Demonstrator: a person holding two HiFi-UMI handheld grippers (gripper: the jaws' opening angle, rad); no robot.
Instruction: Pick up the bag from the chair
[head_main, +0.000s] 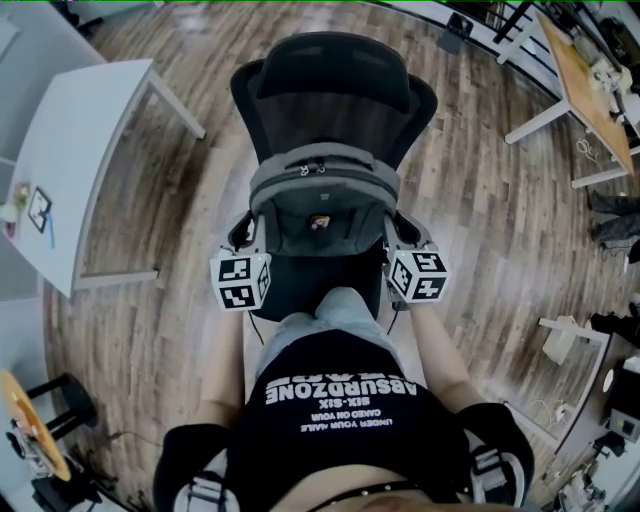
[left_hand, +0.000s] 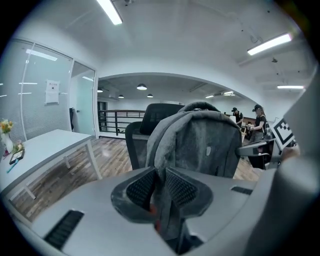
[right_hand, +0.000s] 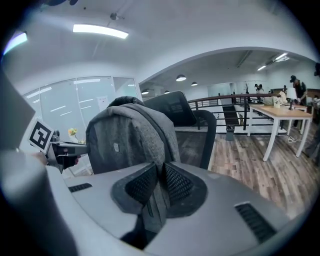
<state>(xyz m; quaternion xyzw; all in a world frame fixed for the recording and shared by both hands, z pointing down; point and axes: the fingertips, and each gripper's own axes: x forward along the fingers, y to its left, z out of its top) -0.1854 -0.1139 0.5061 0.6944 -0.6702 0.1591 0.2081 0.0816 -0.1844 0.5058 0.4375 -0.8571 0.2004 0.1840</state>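
Gripping the bag (head_main: 320, 200) by its sides, I have left gripper (left_hand: 159, 187) clenched at 9 o'clock, right gripper (right_hand: 160, 184) at 3, chair (head_main: 332, 82) at 12.

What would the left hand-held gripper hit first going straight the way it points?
The grey fabric backpack: the left hand-held gripper is shut on its edge, and its body fills the line ahead; a black mesh chair stands behind.

Black mesh chair (head_main: 335, 90) stands on the wood plank floor (head_main: 480, 220) right in front of you. Grey bag (head_main: 322, 200) is over its seat, contact not visible. White table (head_main: 80, 160) at your left carries a black-and-white card (head_main: 40, 210) near its edge
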